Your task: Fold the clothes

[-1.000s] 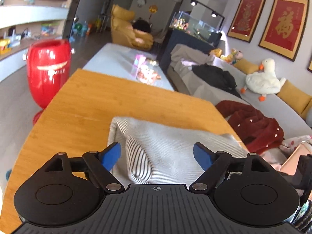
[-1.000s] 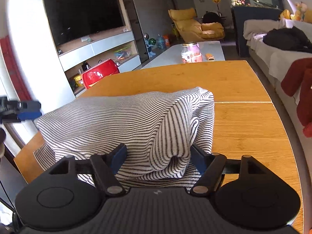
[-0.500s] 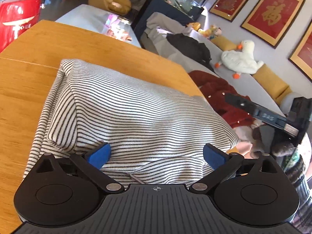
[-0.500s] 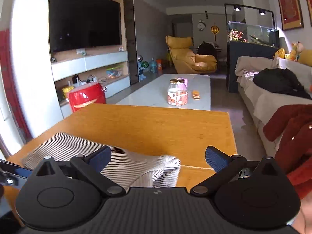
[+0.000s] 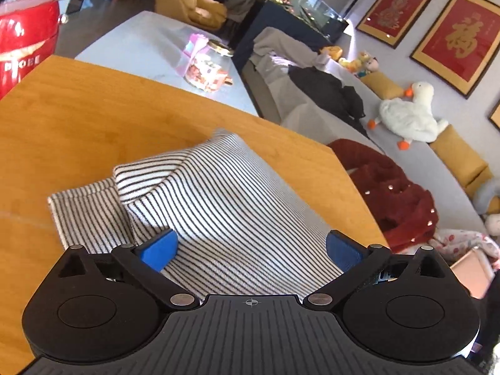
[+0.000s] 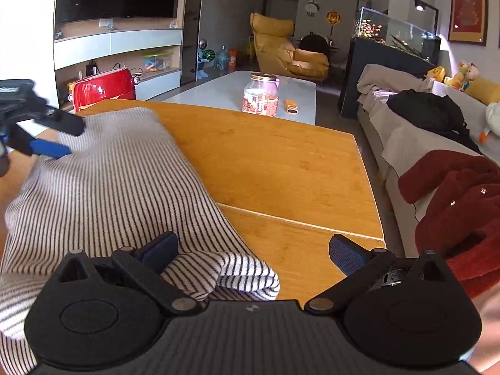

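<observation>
A: Lying folded on the wooden counter: the striped knit top, doubled over, one narrower layer poking out at its left edge.

B: Hovering over it, both grippers. Left gripper standing wide, blue fingers straddling the cloth, gripping nothing. Right gripper likewise spread wide at the garment's near corner, empty.

A: Judging the fold nearly done. Worth pressing down the top layer flat, then squaring that poking-out strip under the edge before letting be. Keeping fingers low and sliding outward, not pinching, lest the layers bunch.

B: Showing only in the left view: the uneven under-layer and the raised far corner. Showing only in the right view: the left gripper from the side, plus the rolled near hem resting on the counter.
</observation>
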The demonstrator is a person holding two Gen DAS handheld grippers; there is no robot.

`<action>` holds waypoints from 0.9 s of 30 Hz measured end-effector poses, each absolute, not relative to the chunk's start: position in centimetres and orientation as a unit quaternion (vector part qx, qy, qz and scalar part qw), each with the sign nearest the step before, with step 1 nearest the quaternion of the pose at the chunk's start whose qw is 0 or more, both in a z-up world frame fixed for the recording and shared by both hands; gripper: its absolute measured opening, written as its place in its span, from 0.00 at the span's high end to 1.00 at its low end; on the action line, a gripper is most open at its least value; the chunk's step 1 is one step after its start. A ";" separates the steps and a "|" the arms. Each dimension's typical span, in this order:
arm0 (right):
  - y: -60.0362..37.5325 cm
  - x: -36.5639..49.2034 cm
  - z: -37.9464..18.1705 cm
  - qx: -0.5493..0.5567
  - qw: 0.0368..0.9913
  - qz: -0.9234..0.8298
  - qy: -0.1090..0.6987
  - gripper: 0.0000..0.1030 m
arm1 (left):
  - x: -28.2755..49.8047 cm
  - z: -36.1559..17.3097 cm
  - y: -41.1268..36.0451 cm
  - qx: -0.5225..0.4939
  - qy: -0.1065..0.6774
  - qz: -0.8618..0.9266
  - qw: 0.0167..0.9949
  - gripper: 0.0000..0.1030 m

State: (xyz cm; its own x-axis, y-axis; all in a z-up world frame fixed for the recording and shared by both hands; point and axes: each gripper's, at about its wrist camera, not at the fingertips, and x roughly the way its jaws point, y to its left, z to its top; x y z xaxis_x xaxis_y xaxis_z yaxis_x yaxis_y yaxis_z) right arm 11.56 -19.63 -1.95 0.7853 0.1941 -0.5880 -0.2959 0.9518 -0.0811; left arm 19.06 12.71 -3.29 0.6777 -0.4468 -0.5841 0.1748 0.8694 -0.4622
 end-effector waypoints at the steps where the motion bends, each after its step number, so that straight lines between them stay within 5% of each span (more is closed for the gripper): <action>1: -19.4 11.0 -1.9 -0.086 0.941 0.133 0.300 0.00 | 19.3 -3.1 12.1 -0.170 0.361 -0.164 0.902 0.00; 13: -20.0 9.7 0.2 -0.099 0.948 0.140 0.266 0.00 | 8.5 -0.6 7.3 -0.086 0.340 -0.237 0.906 0.00; 17: -19.6 10.5 -1.8 -0.134 0.941 0.107 0.292 0.00 | 8.3 -3.0 5.5 -0.005 0.372 -0.199 0.907 0.00; 27: -18.8 5.7 -1.6 -0.137 0.940 0.122 0.289 0.00 | 10.6 -3.6 6.9 -0.003 0.368 -0.189 0.910 0.00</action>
